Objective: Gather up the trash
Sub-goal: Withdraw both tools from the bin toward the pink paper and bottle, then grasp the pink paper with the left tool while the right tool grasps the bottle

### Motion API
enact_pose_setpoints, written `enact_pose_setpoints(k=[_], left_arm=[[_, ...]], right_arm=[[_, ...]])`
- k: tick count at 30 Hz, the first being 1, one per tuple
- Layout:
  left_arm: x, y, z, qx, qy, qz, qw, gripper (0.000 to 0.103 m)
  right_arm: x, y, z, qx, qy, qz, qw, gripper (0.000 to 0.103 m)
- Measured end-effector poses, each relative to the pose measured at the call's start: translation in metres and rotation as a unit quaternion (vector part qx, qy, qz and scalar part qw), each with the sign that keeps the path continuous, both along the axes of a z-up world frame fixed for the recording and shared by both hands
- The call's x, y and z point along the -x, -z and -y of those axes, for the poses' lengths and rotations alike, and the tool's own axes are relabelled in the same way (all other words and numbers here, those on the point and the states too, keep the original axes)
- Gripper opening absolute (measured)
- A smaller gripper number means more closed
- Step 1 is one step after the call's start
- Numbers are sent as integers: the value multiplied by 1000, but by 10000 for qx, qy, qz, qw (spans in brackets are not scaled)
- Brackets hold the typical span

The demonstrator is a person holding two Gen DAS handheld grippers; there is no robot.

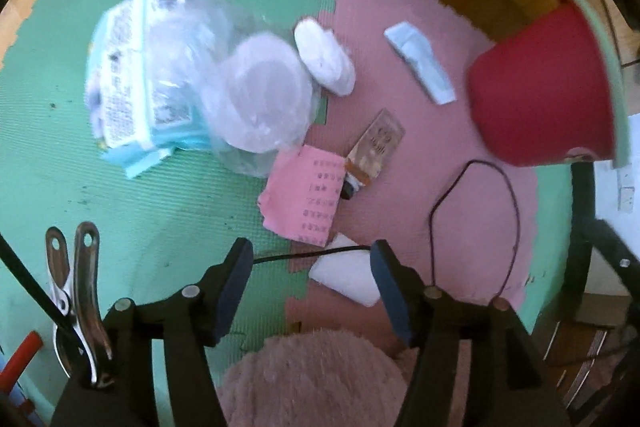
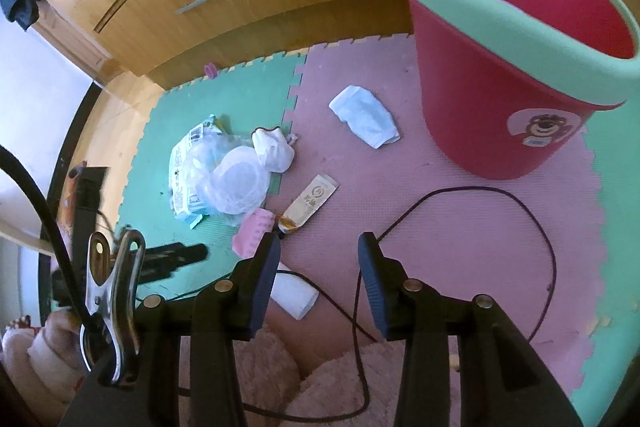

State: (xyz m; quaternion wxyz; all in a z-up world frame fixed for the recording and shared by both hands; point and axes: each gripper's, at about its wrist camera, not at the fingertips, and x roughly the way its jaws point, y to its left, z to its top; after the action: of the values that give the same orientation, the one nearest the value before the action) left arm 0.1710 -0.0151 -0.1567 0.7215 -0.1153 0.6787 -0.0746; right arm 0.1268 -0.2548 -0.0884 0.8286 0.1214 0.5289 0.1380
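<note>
Right wrist view: round red bucket [image 2: 500, 99] (mint rim) on ribbed foam mat [image 2: 460, 227]

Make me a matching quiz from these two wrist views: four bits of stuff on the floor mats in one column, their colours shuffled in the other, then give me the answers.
Things:
1. bucket
2. printed paper slip
3. folded tissue
4. thin cable loop

Colours:
A. white
B. pink
C. dark, near black
D. red with a mint-green rim

Pairs: 1-D, 2-B, 3-A, 4-C
</note>
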Motion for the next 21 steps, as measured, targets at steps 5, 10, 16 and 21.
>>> enact_pose_setpoints(k=[5,10,16,21], left_arm=[[-13,28,16,-43,172,-154,9997,65],[-25,51,30,-169,412,-285,9986,66],[-36,74,36,-339,480,-413,9974,66],[-43,81,36,-365,459,-428,9974,68]], right_arm=[[-13,10,-7,-27,-18,-140,9999,42],[-25,22,-14,-33,-51,-304,9995,42],[-38,35,-20,-44,-47,-472,9989,43],[-48,48,-26,-54,-47,-638,9979,43]])
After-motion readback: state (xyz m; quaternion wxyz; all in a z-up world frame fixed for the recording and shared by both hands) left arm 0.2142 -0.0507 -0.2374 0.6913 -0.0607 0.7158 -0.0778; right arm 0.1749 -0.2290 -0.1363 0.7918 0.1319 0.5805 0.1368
